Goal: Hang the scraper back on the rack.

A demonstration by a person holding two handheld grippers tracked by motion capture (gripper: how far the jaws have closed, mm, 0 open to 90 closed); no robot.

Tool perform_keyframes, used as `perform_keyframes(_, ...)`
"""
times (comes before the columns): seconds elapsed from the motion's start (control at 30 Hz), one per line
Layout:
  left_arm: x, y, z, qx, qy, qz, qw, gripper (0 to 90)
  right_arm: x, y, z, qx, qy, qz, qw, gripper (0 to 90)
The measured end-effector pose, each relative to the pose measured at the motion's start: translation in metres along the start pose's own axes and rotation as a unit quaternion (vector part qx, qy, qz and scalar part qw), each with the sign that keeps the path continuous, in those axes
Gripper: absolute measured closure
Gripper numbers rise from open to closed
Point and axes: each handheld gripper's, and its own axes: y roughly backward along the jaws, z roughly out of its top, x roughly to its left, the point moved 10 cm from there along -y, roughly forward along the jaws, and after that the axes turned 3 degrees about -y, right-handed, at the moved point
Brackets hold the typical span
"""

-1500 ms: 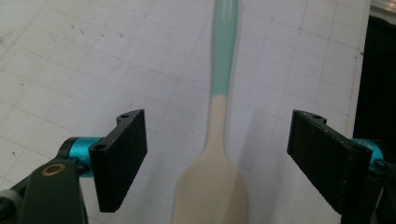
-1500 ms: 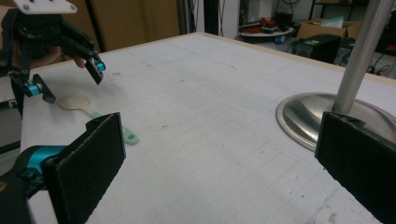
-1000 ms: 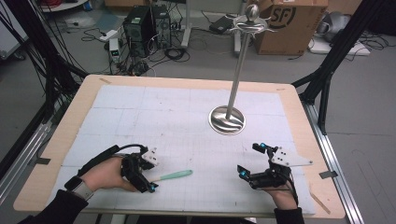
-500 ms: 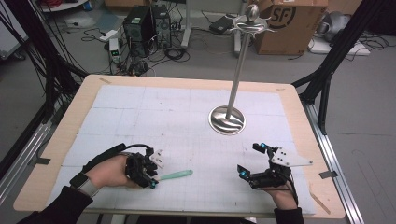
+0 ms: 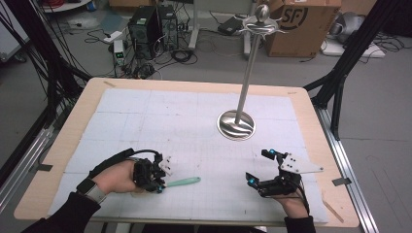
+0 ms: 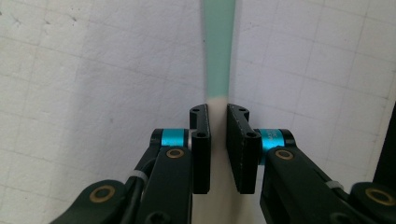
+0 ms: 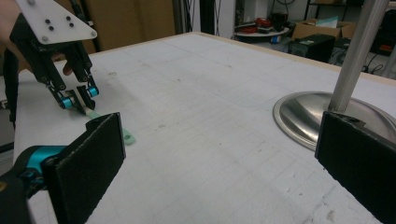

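Note:
A mint-green utensil (image 5: 187,181) with a pale cream end lies on the white mat near the front left. My left gripper (image 5: 159,187) points down at that cream end. Its jaws have just been closing, and the left gripper view has the pads (image 6: 201,140) tight against the cream end, with the green handle (image 6: 218,46) running away from them. My right gripper (image 5: 257,165) rests at the front right, jaws wide open and nothing between them. From the right gripper view the left gripper (image 7: 79,100) stands over the utensil (image 7: 126,136).
A steel stand with a round base (image 5: 235,124) and a tall pole rises at the mat's middle right, close ahead of the right gripper (image 7: 219,140). The white gridded mat (image 5: 160,121) covers a wooden table. Boxes, cables and computers sit on the floor beyond.
The left gripper's jaws have closed in on the utensil's cream end and the hand has shifted slightly toward it. The right gripper has not moved.

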Motion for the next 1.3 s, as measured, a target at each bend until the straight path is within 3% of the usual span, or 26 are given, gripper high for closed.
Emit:
perform_keyframes(0.17,-0.001,0.002,0.0,-0.011,-0.001,0.004,0.9999,80.5,0.0,0.0,0.0,0.0,0.0,0.001,1.0,0.5)
perform_keyframes(0.27,-0.003,0.007,0.001,-0.032,0.004,-0.003,0.9995,80.5,-0.001,0.002,0.0,-0.002,-0.001,0.001,1.0,0.5)
perform_keyframes(0.37,-0.002,0.013,0.002,-0.055,0.012,0.006,0.9984,80.5,-0.002,0.001,0.0,-0.002,0.0,0.0,1.0,0.5)
perform_keyframes(0.5,0.0,0.025,0.003,-0.1,0.032,0.015,0.9944,80.5,0.0,0.001,0.0,0.0,0.002,0.001,1.0,0.5)
perform_keyframes(0.6,0.002,0.034,0.005,-0.135,0.045,0.024,0.9895,80.5,-0.001,0.001,0.0,0.0,-0.001,-0.001,1.0,0.5)
perform_keyframes(0.7,0.007,0.046,0.01,-0.184,0.064,0.034,0.9802,80.4,-0.001,0.002,0.0,-0.002,0.0,0.0,1.0,0.5)
perform_keyframes(0.77,0.011,0.053,0.013,-0.219,0.076,0.038,0.972,80.4,-0.001,0.002,0.001,-0.003,0.001,-0.001,1.0,0.5)
perform_keyframes(0.83,0.015,0.061,0.017,-0.259,0.095,0.039,0.9603,80.4,-0.001,0.002,0.001,-0.004,-0.001,-0.002,1.0,0.5)
perform_keyframes(0.93,0.021,0.067,0.022,-0.296,0.112,0.052,0.9471,80.4,-0.002,0.003,0.001,-0.005,-0.001,-0.002,1.0,0.5)
perform_keyframes(1.1,0.028,0.07,0.032,-0.33,0.132,0.073,0.932,80.4,-0.002,0.004,0.001,-0.005,-0.006,-0.004,1.0,0.5)
perform_keyframes(1.3,0.042,0.071,0.046,-0.355,0.159,0.081,0.9178,80.4,-0.002,0.004,0.002,-0.008,-0.002,-0.002,1.0,0.5)
